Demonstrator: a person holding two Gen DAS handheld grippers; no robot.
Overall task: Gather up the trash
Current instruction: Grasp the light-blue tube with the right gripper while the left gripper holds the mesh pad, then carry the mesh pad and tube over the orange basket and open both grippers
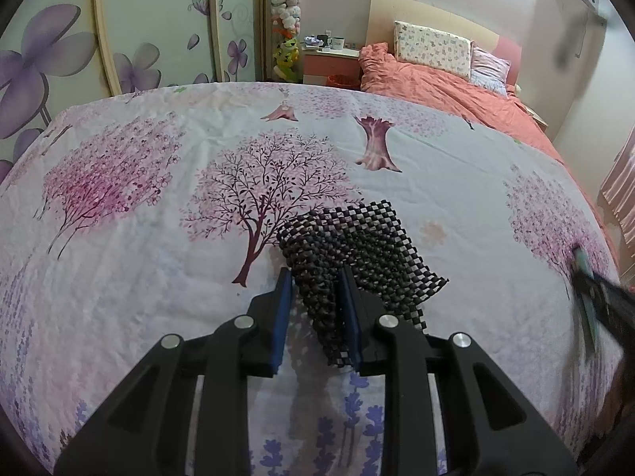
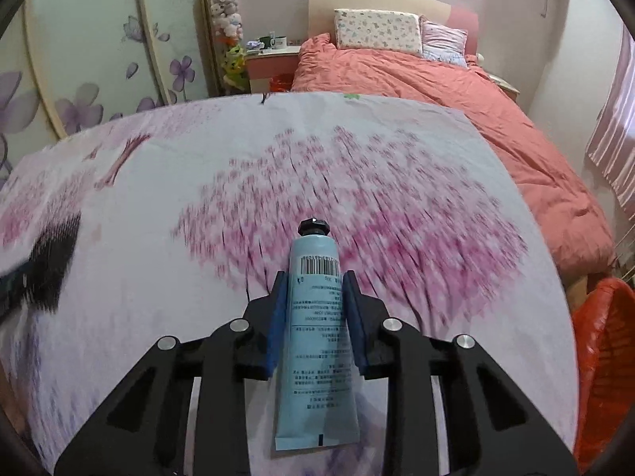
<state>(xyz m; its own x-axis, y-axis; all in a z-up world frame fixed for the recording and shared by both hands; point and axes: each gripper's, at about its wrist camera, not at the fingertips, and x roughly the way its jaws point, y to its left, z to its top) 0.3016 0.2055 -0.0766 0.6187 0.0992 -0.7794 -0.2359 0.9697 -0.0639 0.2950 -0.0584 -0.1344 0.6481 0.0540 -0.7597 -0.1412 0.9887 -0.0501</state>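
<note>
My left gripper (image 1: 316, 277) has its jaws around a black mesh mat piece (image 1: 357, 246), whose near edge hangs between the blue pads while the rest drapes forward over the floral cloth (image 1: 158, 238). My right gripper (image 2: 313, 281) is shut on a light blue tube (image 2: 315, 337) with a black cap, held above the cloth; the tube points away from me. The right gripper with the tube shows blurred at the right edge of the left wrist view (image 1: 595, 297). The mat shows as a dark blur at the left of the right wrist view (image 2: 47, 265).
An orange-red mesh bin (image 2: 603, 357) stands at the right beside the cloth-covered surface. Beyond it lies a bed with a coral quilt (image 2: 436, 91) and pillows. A nightstand (image 1: 329, 59) with mugs and a flowered wardrobe (image 1: 59, 59) are at the back.
</note>
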